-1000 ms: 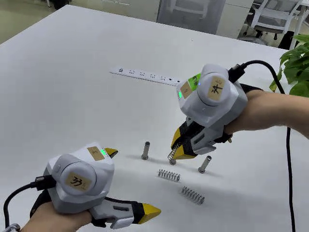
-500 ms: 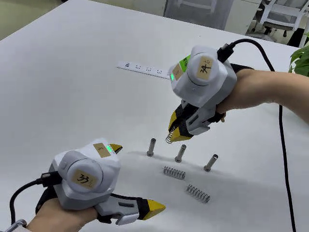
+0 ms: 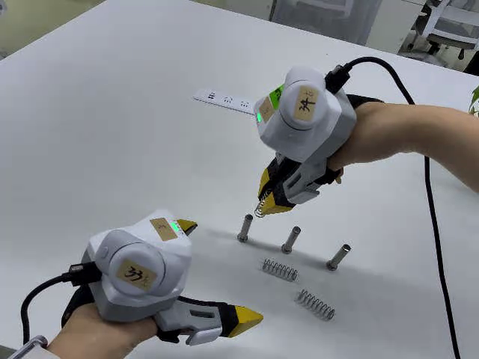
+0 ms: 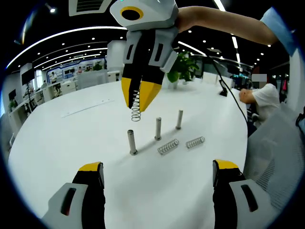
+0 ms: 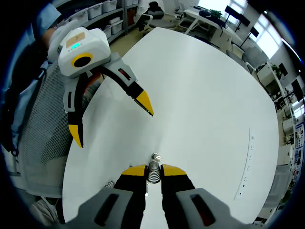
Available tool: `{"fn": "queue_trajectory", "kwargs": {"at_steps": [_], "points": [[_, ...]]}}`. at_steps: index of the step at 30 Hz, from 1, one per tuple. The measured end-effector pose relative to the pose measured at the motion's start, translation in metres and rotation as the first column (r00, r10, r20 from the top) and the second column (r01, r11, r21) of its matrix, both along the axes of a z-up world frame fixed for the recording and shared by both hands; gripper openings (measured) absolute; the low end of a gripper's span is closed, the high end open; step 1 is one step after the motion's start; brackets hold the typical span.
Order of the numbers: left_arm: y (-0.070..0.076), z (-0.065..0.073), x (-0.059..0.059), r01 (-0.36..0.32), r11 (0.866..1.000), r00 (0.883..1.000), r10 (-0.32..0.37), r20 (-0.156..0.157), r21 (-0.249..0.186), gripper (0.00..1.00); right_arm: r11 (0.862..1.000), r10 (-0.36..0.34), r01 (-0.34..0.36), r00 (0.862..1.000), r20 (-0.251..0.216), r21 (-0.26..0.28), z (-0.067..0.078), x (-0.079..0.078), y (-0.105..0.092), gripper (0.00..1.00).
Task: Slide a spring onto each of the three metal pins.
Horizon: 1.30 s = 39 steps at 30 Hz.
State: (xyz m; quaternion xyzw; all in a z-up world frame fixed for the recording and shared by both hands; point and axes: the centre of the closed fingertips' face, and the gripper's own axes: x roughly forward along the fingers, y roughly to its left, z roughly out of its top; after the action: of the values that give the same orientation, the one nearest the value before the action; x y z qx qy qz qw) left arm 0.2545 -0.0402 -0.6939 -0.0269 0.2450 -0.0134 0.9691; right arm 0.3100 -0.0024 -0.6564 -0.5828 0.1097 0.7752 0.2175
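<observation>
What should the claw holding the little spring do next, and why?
Probably ease straight down. The right gripper grips the small metal coil spring, which hangs upright just above the head view's leftmost grey metal pin, not yet on it. In the right gripper view the pin's top sits right under the spring, so they look lined up.

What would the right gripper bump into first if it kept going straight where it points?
Most likely the top of the pin just beyond its tips; the spring in the right gripper would touch first. Otherwise the white table. Depth is unclear.
</observation>
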Motion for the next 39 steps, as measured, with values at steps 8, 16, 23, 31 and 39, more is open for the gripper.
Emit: {"fn": "queue_trajectory", "kwargs": {"at_steps": [8,16,23,31,39], "points": [[-0.001,-0.003,-0.001,0.005,1.0,1.0,-0.005,-0.005,-0.011,0.95,1.0,0.018,-0.018,1.0,0.014,-0.015,-0.006,0.0,0.009,0.12],[-0.002,-0.005,-0.001,0.007,1.0,1.0,-0.007,-0.01,-0.014,0.95,0.999,0.044,-0.042,0.999,0.032,-0.032,-0.012,0.001,0.011,0.12],[-0.001,-0.007,-0.002,0.004,1.0,1.0,-0.005,-0.017,-0.023,0.94,0.997,0.06,-0.059,0.997,0.038,-0.044,-0.018,-0.001,0.01,0.12],[-0.003,-0.008,-0.002,0.008,1.0,1.0,-0.009,-0.02,-0.026,0.94,0.996,0.073,-0.071,0.996,0.048,-0.053,-0.022,-0.001,0.01,0.12],[-0.003,-0.009,-0.002,0.011,1.0,1.0,-0.011,-0.025,-0.029,0.93,0.995,0.08,-0.077,0.996,0.051,-0.059,-0.024,-0.002,0.01,0.12]]}}
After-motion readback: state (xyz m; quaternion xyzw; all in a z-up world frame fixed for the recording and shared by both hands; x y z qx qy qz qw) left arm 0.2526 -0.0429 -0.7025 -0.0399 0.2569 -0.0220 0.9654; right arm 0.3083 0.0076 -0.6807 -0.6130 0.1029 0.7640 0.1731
